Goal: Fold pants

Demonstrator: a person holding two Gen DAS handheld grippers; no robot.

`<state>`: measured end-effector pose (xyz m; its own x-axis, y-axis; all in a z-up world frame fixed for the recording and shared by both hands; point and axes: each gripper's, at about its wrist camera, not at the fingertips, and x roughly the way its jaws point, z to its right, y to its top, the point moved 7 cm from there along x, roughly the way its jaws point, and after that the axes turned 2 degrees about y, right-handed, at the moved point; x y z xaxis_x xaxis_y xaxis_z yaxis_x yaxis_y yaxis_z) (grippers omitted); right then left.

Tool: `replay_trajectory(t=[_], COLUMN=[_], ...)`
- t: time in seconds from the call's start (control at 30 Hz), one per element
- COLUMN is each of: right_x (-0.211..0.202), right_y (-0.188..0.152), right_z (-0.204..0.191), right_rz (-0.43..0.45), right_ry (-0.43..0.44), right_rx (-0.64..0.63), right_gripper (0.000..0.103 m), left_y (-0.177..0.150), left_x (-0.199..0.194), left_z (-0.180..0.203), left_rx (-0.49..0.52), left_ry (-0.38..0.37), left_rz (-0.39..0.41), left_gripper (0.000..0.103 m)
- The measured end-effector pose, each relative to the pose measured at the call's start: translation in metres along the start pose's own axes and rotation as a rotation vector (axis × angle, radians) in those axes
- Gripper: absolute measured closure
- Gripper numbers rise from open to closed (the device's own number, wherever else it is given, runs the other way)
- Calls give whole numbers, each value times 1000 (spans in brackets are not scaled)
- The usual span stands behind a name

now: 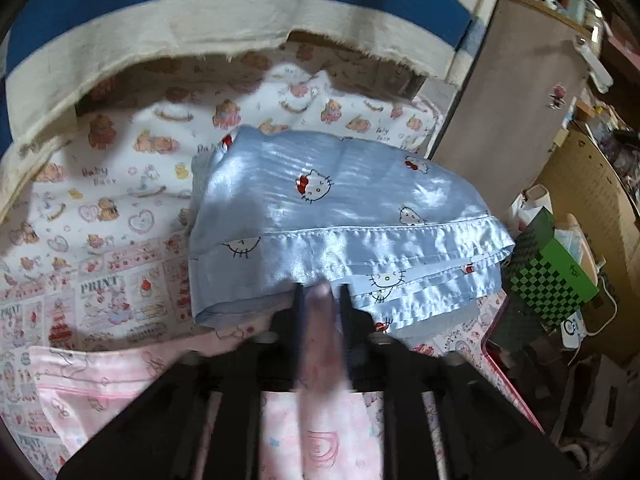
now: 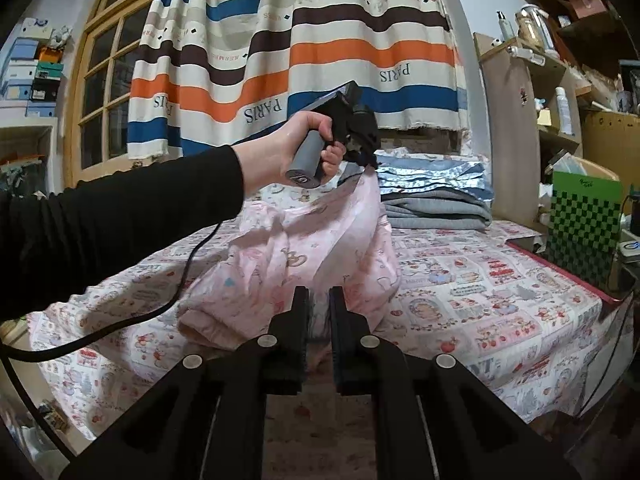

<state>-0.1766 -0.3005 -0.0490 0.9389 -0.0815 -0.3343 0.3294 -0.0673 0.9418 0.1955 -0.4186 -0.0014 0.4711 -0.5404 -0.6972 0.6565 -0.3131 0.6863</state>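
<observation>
Pink printed pants (image 2: pixel 304 252) hang lifted over the patterned bed. My left gripper (image 1: pixel 320 292) is shut on a bunched fold of the pink pants (image 1: pixel 320 344); in the right wrist view it (image 2: pixel 366 152) holds the cloth's top edge up in the air. My right gripper (image 2: pixel 319 300) is shut on the lower edge of the same pants, close above the bed.
A stack of folded clothes, blue Hello Kitty cloth (image 1: pixel 340 208) on grey pieces (image 2: pixel 436 208), lies at the far side of the bed (image 2: pixel 500 280). A green checkered box (image 2: pixel 584 224) stands at the right edge. A striped curtain (image 2: pixel 304 48) hangs behind. A wooden cabinet (image 1: pixel 508 92) stands right.
</observation>
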Motion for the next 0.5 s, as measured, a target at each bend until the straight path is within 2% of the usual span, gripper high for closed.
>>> replay_trajectory(t=[0.03, 0.07, 0.1, 0.2, 0.3, 0.5], right_x=[2, 3, 4, 6, 11, 25], right_y=[1, 2, 3, 11, 17, 22], right_z=[3, 5, 8, 17, 24, 27], right_rz=[-2, -2, 0, 22, 32, 28], right_ry=[-14, -20, -25, -39, -53, -27], right_rx=[5, 11, 23, 38, 40, 59], right_gripper=[73, 53, 39, 37, 36, 36], left_y=[1, 2, 2, -6, -25, -88], left_x=[-7, -15, -25, -58, -98, -171], left_z=[-3, -8, -12, -27, -44, -74], left_rx=[8, 13, 22, 51, 51, 73], left_ry=[19, 41, 60, 119, 151, 319], left_rz=[28, 60, 95, 175, 244, 348], left_gripper=[57, 51, 51, 50, 44, 43])
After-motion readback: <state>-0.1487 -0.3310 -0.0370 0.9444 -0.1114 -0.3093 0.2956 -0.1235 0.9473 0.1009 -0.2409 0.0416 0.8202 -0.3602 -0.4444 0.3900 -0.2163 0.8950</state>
